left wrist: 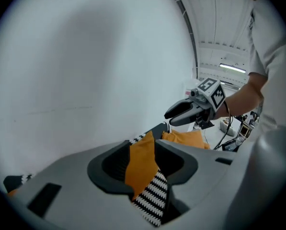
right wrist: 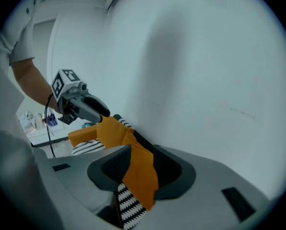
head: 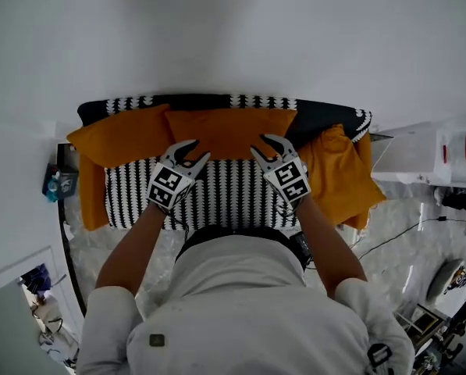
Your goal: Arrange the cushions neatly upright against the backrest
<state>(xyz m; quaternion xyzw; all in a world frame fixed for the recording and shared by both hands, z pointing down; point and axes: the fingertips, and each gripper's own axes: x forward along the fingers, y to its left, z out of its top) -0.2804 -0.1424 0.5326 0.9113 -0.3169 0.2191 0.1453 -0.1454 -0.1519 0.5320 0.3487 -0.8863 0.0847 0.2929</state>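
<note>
Takes place on a zigzag-covered sofa (head: 225, 198) set against a white wall (head: 233, 30). Leaves the right cushion (head: 343, 174) slumped over one end and the left cushion (head: 122, 135) lying askew toward the other, both probably still to be stood up. Seems to be the step of setting the middle cushion (head: 231, 131) against the backrest (head: 217, 100), at the sofa's centre between those two. Calls next for pressing it flat to the backrest, squaring it, then letting go without tipping it. Looks plain orange, soft and limp, creasing where pinched, so likely to sag once freed. Shows the left tongs (head: 200, 150) and right tongs (head: 262, 144) each partly closed on a near corner, with orange cloth filling the gap between the jaws in both gripper views.
</note>
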